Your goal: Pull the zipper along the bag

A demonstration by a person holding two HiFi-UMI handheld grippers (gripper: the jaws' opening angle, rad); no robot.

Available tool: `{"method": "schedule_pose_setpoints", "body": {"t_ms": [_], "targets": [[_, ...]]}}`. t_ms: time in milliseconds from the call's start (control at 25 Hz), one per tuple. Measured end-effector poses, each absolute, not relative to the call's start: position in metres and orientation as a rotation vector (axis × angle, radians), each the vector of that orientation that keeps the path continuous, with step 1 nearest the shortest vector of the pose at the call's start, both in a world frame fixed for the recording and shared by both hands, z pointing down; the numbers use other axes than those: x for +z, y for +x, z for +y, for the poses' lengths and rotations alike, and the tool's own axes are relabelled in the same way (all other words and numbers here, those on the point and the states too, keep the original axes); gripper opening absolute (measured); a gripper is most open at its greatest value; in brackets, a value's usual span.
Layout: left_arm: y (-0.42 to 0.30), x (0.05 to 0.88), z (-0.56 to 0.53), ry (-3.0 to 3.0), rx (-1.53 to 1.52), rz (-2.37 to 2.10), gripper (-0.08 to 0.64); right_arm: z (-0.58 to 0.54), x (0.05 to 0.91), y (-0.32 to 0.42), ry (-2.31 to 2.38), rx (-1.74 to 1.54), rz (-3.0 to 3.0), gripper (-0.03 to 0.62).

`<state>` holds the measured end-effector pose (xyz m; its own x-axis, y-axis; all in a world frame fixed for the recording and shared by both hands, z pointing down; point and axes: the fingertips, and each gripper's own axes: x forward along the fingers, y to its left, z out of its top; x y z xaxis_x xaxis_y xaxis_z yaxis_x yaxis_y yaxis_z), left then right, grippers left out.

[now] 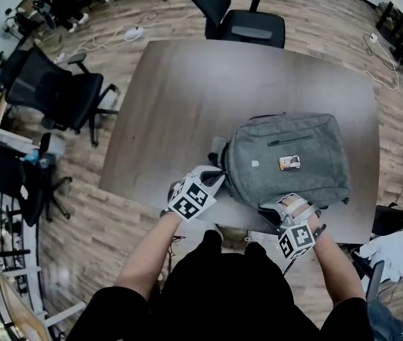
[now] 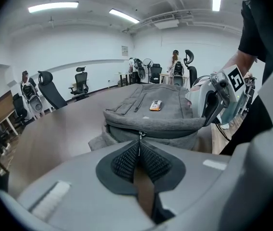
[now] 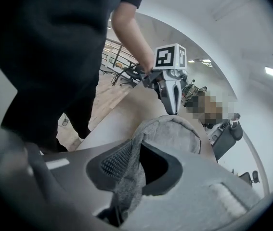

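Note:
A grey backpack [image 1: 286,158] lies flat on the brown table [image 1: 180,98], with a small orange tag [image 1: 290,163] on its top. My left gripper [image 1: 219,175] is at the bag's near left corner. In the left gripper view its jaws [image 2: 139,148] are shut on the thin metal zipper pull [image 2: 140,135], which hangs from the bag's edge [image 2: 150,124]. My right gripper [image 1: 283,208] holds the bag's near edge. In the right gripper view its jaws [image 3: 131,153] pinch a fold of grey bag fabric [image 3: 126,177]. The left gripper [image 3: 171,88] shows beyond that fold.
Black office chairs stand at the table's far side [image 1: 237,20] and left [image 1: 52,91]. Cables lie on the wooden floor [image 1: 126,34]. White cloth [image 1: 400,247] sits at the right. The bag lies close to the table's near edge. More chairs and people stand far off [image 2: 141,71].

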<state>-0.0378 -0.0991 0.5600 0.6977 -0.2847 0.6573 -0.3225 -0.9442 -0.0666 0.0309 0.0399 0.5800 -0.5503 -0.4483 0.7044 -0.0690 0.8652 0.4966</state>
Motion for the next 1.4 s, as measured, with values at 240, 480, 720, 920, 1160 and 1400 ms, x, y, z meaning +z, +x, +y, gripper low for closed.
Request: {"method": "schedule_pose_setpoints", "body": {"t_ms": [240,480,720,920,1160,1400], "targets": [[-0.028,0.561,-0.101,2.84,1.103,-0.468,0.034,0.047,0.58,0.047,0.322,-0.583,-2.082,0.058],[-0.024,0.56,-0.098,2.823,1.083,-0.475,0.028,0.038,0.578,0.042,0.569,-0.093,-2.284,0.133],[-0.023,0.558,-0.096,2.84,1.118,-0.452,0.028,-0.001,0.532,0.03,1.053,0.404,-2.49,0.193],[-0.022,0.555,-0.095,2.844,1.11,-0.451,0.028,-0.04,0.532,0.01,1.199,0.68,-2.412,0.209],[-0.019,0.549,-0.088,2.872,1.116,-0.407,0.028,-0.067,0.558,0.0,1.173,0.707,-2.161,0.209],[-0.017,0.551,-0.091,2.871,1.103,-0.418,0.028,-0.068,0.565,-0.002,1.182,0.706,-2.091,0.119]]}}
